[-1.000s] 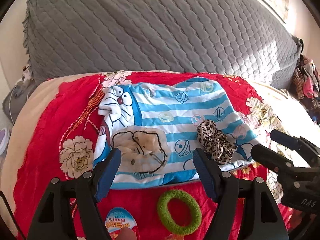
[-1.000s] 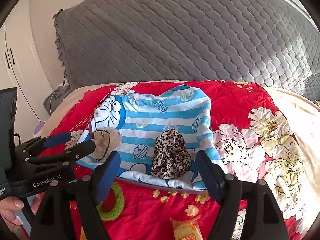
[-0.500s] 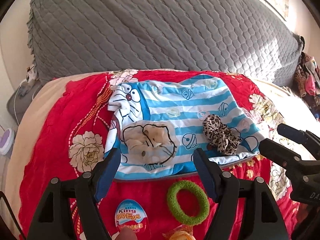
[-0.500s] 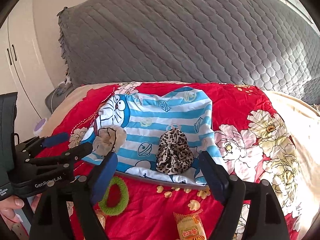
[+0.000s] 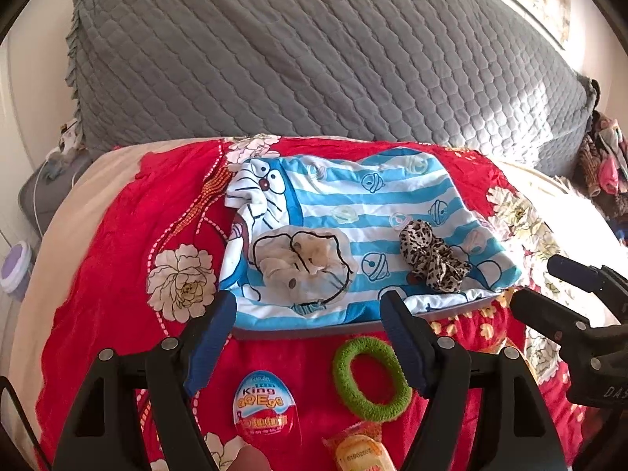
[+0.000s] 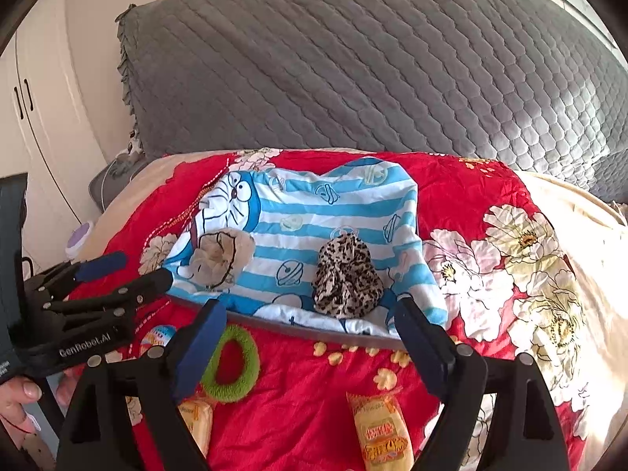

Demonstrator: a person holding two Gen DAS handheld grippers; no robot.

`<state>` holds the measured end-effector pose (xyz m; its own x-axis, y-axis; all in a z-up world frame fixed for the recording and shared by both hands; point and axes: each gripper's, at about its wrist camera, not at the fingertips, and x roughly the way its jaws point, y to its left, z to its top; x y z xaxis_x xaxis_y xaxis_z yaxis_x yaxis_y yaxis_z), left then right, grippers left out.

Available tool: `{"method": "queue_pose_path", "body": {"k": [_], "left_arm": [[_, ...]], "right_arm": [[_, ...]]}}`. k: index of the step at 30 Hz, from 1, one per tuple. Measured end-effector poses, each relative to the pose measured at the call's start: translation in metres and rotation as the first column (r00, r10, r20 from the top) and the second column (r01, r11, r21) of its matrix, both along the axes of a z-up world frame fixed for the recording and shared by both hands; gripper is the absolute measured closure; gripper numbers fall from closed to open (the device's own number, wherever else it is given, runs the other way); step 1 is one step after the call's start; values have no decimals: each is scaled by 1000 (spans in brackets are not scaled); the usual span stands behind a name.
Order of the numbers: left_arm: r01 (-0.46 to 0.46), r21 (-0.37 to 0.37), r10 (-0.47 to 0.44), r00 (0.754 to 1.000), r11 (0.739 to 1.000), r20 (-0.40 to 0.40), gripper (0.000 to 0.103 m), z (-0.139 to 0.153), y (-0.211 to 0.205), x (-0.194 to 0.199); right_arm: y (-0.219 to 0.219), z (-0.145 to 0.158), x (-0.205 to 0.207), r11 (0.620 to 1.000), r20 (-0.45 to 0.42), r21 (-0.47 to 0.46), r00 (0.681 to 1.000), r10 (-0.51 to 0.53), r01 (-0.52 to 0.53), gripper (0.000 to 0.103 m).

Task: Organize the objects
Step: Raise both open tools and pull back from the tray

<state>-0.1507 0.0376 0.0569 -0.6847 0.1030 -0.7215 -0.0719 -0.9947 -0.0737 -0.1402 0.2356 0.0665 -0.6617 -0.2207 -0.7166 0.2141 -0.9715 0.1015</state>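
Tongs of both hands are standing spread and empty above the near edge of the bed: the left tongs (image 5: 308, 337) are holding a steady gap, while the right tongs (image 6: 310, 339) have just been opening wider, with nothing between their pads. Two scrunchies are already lying on the blue striped cartoon cloth (image 5: 392, 196), the beige scrunchie (image 5: 300, 263) toward its near left corner and the leopard scrunchie (image 6: 347, 274) toward its near right. A green hair ring (image 5: 371, 378) is lying on the red floral bedspread (image 5: 117, 235), just off the cloth's near edge and beside the left tongs' right finger. A toy egg (image 5: 265, 406) and two yellow snack packets (image 6: 382, 428) are lying nearer still. Judged as the next pick, the ring is best taken by straddling one side of the loop and closing across the band, keeping the bedspread out of the pinch.
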Motion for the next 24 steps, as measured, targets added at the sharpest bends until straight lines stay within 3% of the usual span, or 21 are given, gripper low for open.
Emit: {"method": "queue_pose_path", "body": {"k": [8,16,24], "left_arm": [[0,14,0,1000,1000,1,26,0,-2,17],[29,-42,-30,999,999,-23,26,4,2,37],[26,-19,-27,1000,999,-16,26,5,-1,56]], "right_arm": [[-3,11,15,1000,-7,4,1000,6,-6,16],[-7,19,30,1000,-10,15,1000,17,-17,16],[-7,28,50,1000,-15,22,1000,22,-21,16]]}}
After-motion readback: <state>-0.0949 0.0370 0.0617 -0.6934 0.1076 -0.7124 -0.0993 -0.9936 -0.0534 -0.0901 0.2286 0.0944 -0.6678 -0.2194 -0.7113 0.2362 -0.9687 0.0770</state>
